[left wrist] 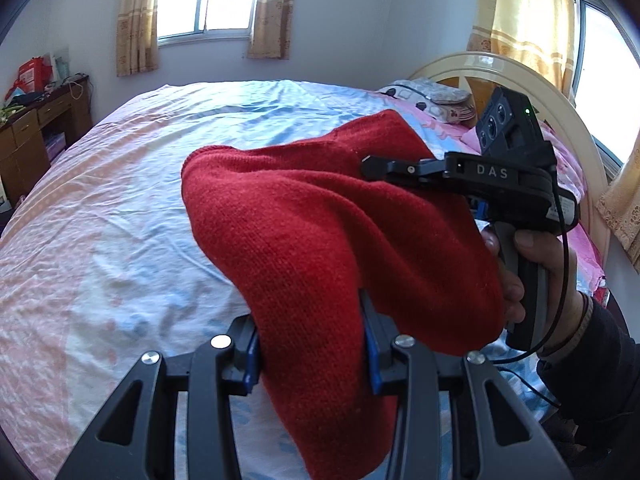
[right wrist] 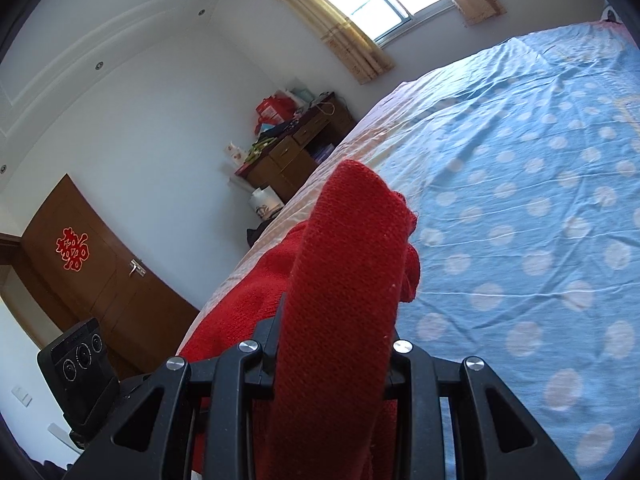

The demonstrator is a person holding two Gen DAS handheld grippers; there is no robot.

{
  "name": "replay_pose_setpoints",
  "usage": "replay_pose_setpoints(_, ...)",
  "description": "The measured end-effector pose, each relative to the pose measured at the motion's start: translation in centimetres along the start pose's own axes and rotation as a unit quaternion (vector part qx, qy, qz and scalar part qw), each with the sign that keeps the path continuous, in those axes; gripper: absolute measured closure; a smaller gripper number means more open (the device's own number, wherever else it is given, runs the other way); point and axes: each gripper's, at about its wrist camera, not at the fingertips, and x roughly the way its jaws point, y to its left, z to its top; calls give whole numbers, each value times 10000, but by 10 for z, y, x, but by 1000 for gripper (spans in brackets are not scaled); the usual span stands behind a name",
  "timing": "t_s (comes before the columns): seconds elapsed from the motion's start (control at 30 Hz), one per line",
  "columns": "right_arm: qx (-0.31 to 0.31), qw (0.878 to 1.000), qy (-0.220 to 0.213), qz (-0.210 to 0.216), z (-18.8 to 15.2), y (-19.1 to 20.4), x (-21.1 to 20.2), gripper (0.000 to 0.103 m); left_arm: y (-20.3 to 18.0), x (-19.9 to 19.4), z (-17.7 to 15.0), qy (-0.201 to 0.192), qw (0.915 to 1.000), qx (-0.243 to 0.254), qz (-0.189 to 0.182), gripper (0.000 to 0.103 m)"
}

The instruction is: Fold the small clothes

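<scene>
Above the bed, I am holding a red knitted garment aloft, my left gripper clamping one thick fold and my right gripper clamping another, the wool bunching between both, clear of the dotted sheet.

one red knitted garment, plain, fine-ribbed weave, no pattern visible. it is off the bed, bunched and doubled over into thick folds. one thick fold runs down toward the lens in the left wrist view; in the right wrist view a rolled band rises upright, the rest sagging lower left. garment type cannot be told.
</scene>
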Motion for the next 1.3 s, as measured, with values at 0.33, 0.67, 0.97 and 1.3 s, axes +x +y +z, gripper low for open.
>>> replay_pose_setpoints(0.33, -148, 9997, 197, 80, 4, 16, 27, 73, 17, -6, -6, -20, 9998, -93, 160, 62)
replay_pose_setpoints(0.67, -295, 9986, 404, 181, 3, 32, 58, 73, 38, -15, -13, -45, 9992, -209, 352, 62)
replay_pose_setpoints(0.97, -369, 9972, 601, 235, 2, 41, 81, 73, 52, -20, -20, -40, 9984, -338, 461, 62)
replay_pose_setpoints(1.3, -487, 9952, 808, 277, 1, 52, 108, 73, 64, -26, -27, -76, 9972, -412, 627, 62)
